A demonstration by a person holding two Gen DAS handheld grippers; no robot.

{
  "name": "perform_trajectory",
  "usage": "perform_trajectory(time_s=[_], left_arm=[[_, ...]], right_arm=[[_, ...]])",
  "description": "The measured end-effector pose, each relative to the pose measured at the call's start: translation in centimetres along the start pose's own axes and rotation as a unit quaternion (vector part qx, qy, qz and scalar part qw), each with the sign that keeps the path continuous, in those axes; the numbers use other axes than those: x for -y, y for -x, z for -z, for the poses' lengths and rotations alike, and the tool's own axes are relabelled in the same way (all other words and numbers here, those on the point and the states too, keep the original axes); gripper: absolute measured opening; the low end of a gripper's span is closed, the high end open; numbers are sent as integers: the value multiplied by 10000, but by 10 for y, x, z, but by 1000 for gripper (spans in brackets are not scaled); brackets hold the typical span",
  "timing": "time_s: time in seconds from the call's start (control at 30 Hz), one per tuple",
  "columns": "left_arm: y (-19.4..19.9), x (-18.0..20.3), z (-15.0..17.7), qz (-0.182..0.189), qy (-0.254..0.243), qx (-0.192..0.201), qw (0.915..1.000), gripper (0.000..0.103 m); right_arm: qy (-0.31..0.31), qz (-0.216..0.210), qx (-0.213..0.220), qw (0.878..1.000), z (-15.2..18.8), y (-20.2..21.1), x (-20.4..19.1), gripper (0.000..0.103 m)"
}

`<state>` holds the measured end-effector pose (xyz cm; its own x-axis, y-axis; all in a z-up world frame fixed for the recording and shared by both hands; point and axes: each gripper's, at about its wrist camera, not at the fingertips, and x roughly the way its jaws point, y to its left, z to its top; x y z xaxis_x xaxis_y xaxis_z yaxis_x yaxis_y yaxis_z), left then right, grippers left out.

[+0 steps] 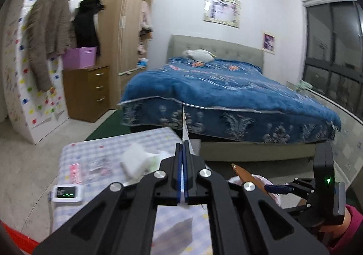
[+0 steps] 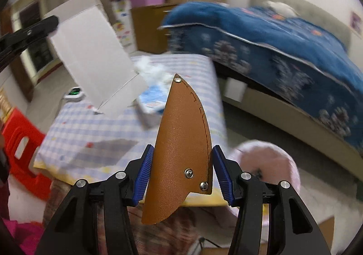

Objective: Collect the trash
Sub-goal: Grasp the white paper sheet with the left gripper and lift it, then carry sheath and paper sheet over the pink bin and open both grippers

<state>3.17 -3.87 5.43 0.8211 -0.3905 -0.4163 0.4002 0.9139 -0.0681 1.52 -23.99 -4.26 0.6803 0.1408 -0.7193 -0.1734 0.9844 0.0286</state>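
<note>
My left gripper (image 1: 182, 148) is shut on a flat white card (image 1: 184, 127), seen edge-on in the left wrist view; the card's face shows in the right wrist view (image 2: 90, 50), held above the checked table. My right gripper (image 2: 183, 159) is shut on a brown leather sheath (image 2: 181, 141) that stands upright between the blue pads; the sheath's tip also shows in the left wrist view (image 1: 244, 174). A pink-lined bin (image 2: 267, 164) sits on the floor below and right of the sheath.
A low table with a checked cloth (image 2: 95, 123) carries a tissue pack (image 2: 152, 100), a white packet (image 1: 135, 159) and a small white device (image 1: 67, 193). A bed with a blue quilt (image 1: 226, 96) stands beyond. A red stool (image 2: 20, 148) is at the left.
</note>
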Motion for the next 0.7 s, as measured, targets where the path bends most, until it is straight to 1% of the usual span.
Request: perform_trajectory(time_s=[0.1,0.27,0.33,0.47,0.6,0.7], left_arm=[[-29,39,5,364,-200,-216,9989,0],[-74,90,18,734,-499,-554,9945,0],[-95,109,23,900,-594,-704,9917,0],[-125,137,33,1026,-862,-873,9871,0],[-154,158,44,1134,-997,-1100,9824,0],[-175,170,51,1227,-1031,-1262,9790,0]], right_arm=[[-340,332,-27,9989,15,5,33,53],[-802,828,-108,9933,41,11,85,53],[-999,925,-173,9905,50,10,102,53],[-1361,1098,-352,9840,68,-1,136,53],[-1625,1143,-511,9787,80,-18,161,53],[-1776,1145,-584,9757,81,-33,177,53]])
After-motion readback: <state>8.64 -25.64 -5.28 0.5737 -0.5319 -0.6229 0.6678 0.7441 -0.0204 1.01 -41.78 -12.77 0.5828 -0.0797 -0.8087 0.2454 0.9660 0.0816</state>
